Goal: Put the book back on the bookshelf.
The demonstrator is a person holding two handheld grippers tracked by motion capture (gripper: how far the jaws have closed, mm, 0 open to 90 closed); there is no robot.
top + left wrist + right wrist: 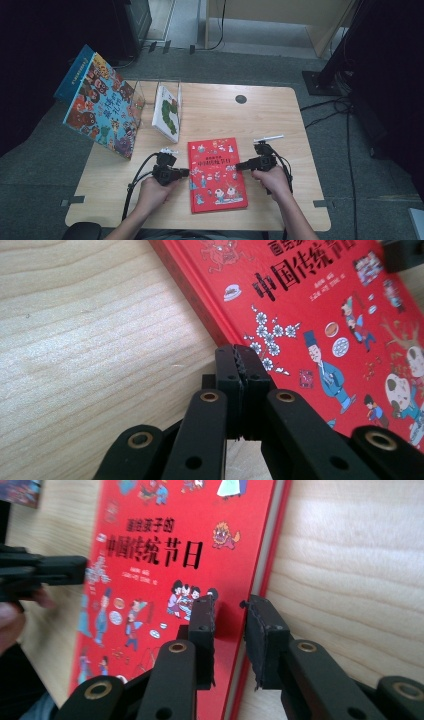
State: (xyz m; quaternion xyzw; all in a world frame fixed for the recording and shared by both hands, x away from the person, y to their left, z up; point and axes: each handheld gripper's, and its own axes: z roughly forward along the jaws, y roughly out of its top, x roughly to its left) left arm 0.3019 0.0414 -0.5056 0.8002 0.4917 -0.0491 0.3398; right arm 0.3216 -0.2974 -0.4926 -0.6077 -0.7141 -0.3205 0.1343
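Red book (216,174) lies flat between left gripper (186,172), jaws pressed together, and right gripper (239,166), jaws spread; clear stand (162,107) stands beyond.

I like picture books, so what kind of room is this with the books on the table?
Probably a lab or studio corner, not a home: a small wooden table on grey carpet, loose cables, and black stands around it.
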